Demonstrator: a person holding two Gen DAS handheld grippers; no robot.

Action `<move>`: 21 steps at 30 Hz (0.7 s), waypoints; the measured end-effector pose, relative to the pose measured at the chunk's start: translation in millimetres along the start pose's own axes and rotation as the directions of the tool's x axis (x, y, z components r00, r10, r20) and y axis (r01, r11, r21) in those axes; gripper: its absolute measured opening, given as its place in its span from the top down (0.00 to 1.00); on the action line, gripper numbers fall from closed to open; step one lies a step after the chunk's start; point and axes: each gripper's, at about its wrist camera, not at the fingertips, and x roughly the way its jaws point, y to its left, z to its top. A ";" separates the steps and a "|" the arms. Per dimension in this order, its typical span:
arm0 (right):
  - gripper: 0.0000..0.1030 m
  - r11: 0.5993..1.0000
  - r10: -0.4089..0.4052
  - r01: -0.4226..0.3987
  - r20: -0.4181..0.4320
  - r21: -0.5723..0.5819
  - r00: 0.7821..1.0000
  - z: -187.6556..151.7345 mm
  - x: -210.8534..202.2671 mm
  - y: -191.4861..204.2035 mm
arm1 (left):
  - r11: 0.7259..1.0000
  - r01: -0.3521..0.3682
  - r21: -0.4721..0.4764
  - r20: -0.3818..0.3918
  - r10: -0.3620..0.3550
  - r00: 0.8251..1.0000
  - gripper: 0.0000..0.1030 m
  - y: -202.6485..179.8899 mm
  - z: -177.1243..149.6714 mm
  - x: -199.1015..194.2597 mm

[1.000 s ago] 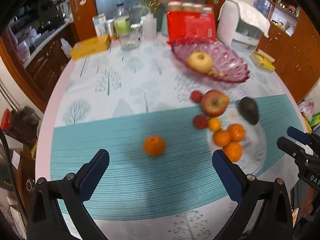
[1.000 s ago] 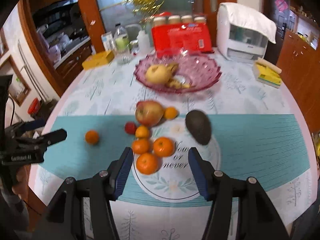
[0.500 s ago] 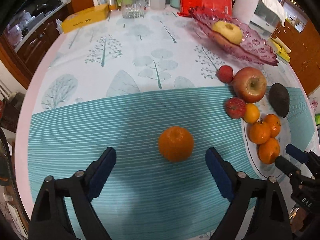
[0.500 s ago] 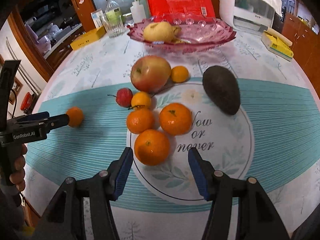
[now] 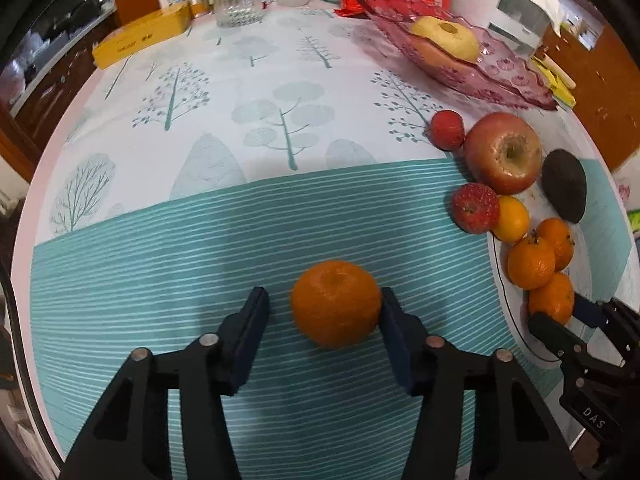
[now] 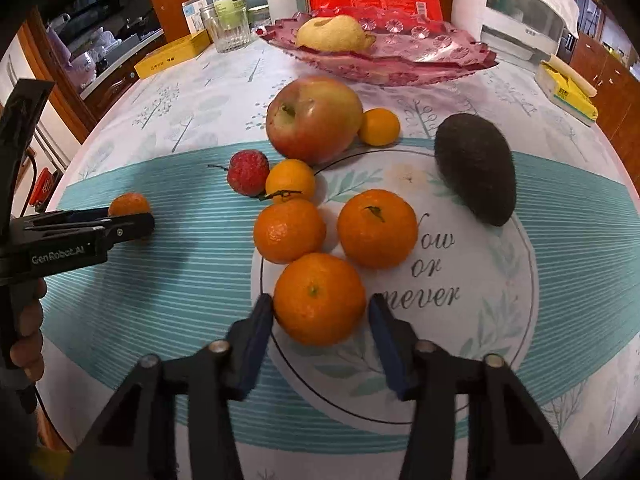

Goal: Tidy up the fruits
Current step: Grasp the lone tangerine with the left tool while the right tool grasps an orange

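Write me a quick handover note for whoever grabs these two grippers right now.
Left gripper: jaws just closing around the lone orange; right pad touches, left pad still clear.
Right gripper: jaws just closing on the nearest orange of the cluster, both pads at its sides.
Pink bowl holds only a yellow fruit.
Apple, avocado, strawberries and small oranges lie loose on the table.
Left: finish both grips, sort the fruit.

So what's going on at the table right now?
A person is working two grippers at once. The left gripper straddles a lone tangerine on the teal stripe; its jaws have just been closing, with a gap still on one side. The right gripper has closed in around the nearest tangerine on the printed mat. Neither fruit is lifted.
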 end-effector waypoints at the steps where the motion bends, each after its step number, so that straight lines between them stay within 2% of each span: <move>1: 0.56 1.000 -0.003 0.003 0.001 -0.001 1.000 -0.1 0.3 0.5 | 1.000 -0.004 0.008 0.003 0.004 1.000 0.54 -2.2 -0.4 0.1; 5: 0.58 1.000 -0.004 0.004 0.007 0.002 1.000 -1.1 -1.0 0.2 | 1.000 0.008 0.021 0.010 -0.008 1.000 0.61 -3.0 0.0 -0.1; 13: 0.59 1.000 -0.008 0.008 0.004 -0.027 1.000 -4.1 -7.0 4.9 | 0.999 0.013 0.044 0.000 -0.013 1.000 0.62 -2.3 0.6 -1.4; 17: 0.59 0.998 -0.009 0.011 0.037 -0.062 0.999 -8.8 -23.3 10.2 | 0.998 0.024 0.050 -0.012 -0.024 1.000 0.63 -6.0 0.2 -4.6; 21: 0.59 0.996 -0.014 0.020 0.076 -0.087 0.997 -14.7 -43.6 9.3 | 0.996 0.024 0.082 0.010 -0.025 1.000 0.63 -20.2 -0.6 -20.4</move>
